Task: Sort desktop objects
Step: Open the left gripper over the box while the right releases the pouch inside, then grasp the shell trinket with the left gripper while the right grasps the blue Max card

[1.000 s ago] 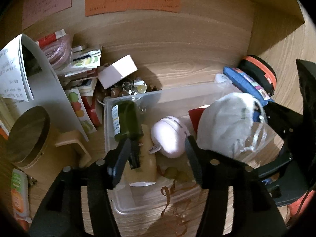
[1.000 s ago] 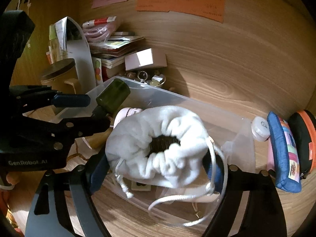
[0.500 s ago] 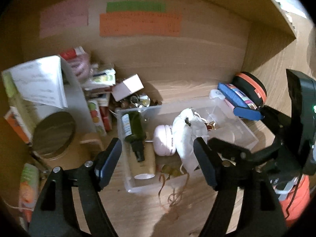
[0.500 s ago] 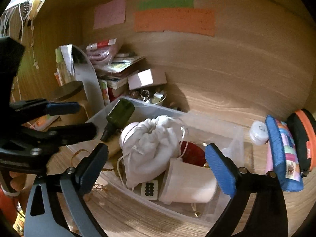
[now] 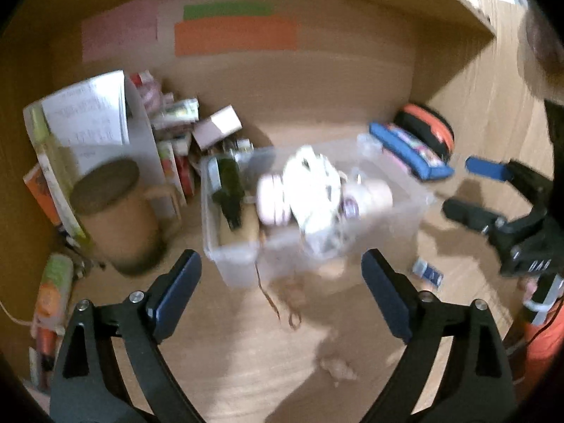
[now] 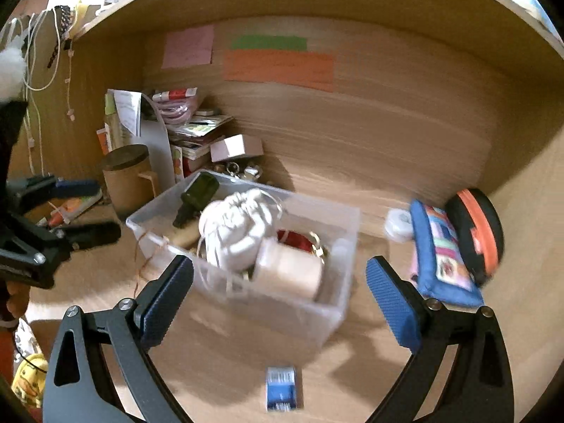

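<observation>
- The left gripper (image 5: 280,290) is seen released, its jaws just opened wider, with only bare wooden desk (image 5: 282,370) between them.
- The right gripper (image 6: 280,298) is likewise released and holds nothing.
- The clear plastic bin (image 6: 328,312), with the white drawstring pouch (image 6: 236,229) and dark green bottle (image 6: 197,194) inside, lies ahead of both.
- A small blue packet (image 6: 282,389) lies loose just below the right jaws, nearer that hand, its long axis running away from the tongs; it is judged the likely next pick.
</observation>
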{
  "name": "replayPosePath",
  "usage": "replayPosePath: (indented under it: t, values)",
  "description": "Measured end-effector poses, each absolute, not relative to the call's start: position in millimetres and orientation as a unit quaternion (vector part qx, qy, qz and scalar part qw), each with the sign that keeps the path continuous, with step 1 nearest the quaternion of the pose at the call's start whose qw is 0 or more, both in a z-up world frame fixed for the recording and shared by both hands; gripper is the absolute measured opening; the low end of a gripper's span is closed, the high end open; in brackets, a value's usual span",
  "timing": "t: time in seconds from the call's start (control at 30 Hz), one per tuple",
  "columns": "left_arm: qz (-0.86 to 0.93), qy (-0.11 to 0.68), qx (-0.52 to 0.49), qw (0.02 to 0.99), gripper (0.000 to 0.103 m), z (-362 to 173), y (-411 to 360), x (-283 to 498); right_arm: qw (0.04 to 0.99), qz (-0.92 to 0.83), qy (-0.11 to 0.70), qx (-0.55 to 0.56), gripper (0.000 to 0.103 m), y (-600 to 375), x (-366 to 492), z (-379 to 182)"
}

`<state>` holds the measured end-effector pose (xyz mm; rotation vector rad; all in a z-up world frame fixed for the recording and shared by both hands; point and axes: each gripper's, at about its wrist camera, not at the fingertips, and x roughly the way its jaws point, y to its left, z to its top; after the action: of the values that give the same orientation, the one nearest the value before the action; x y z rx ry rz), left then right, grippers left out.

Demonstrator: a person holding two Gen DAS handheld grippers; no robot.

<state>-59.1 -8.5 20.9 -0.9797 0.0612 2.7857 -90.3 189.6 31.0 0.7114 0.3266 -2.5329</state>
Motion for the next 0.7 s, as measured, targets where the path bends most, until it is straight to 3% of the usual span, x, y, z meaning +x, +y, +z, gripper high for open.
replayPosePath:
  t: [0.43, 0.57, 0.7]
  values:
    - [0.917, -0.012, -0.388, 0.093, 0.092, -36, 5, -30, 0.212, -0.918, 0.115, 0.314, 0.098, 222, -68, -18]
    - [0.906, -0.010, -0.410, 0.103, 0.071, -48, 11, -26, 0.205, -0.911, 0.107, 0.342, 0.098, 229, -69, -35]
    - [0.896, -0.027, -0.429, 0.113, 0.069, -59, 12, -25, 0.211, -0.902, 0.101, 0.364, 0.098, 227, -74, -50]
